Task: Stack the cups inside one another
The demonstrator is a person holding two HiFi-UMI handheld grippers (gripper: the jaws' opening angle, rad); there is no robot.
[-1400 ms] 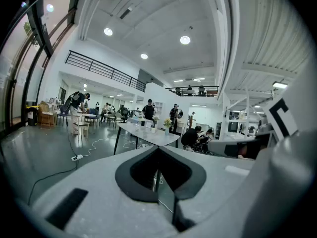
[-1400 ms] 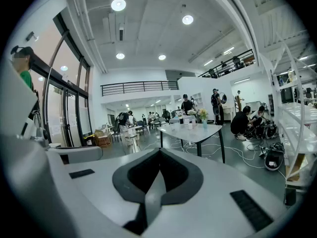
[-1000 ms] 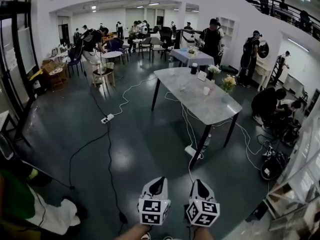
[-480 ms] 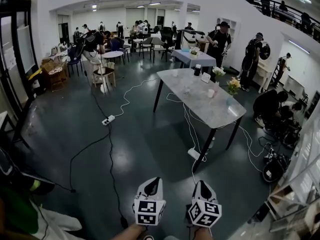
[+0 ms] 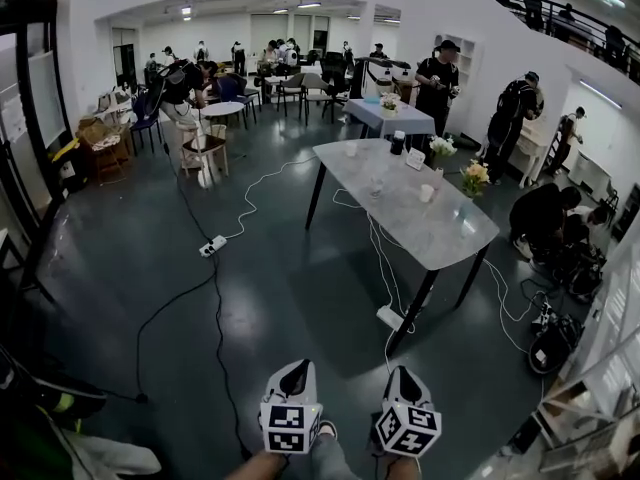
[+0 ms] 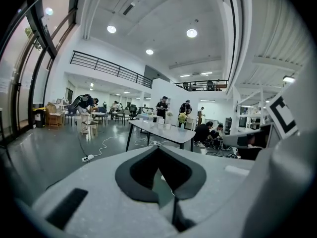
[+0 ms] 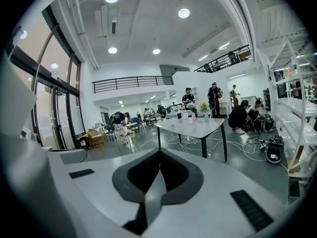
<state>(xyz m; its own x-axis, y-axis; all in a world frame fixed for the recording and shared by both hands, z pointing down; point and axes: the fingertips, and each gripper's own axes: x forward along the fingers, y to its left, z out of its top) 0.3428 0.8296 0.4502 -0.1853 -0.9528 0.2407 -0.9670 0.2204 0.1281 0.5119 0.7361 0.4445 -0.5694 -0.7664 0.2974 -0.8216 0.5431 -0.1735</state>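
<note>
Big open hall, dark glossy floor [image 5: 280, 298], people working at other tables far back. Grey stone-look table [image 5: 420, 223] stands ahead and to the right, its long axis running away from the person and its near end angled right. Cables and a power strip [image 5: 211, 246] lie on the floor to its left.

Left gripper [image 5: 296, 368] and right gripper [image 5: 401, 373] sit low at the bottom edge, side by side. Both have their jaws pressed together with nothing between them, and both point toward the table. They're well apart from it. The right gripper is slightly nearer, so it likely reaches first.

The cups [image 5: 427, 194] are on the far half of the tabletop, near two small flower bunches [image 5: 474, 176]. There seem to be a few, but they are too small to count.

No readable writing. The small card [image 5: 415, 158] on the table is illegible, and the gripper cubes show only square markers.
</note>
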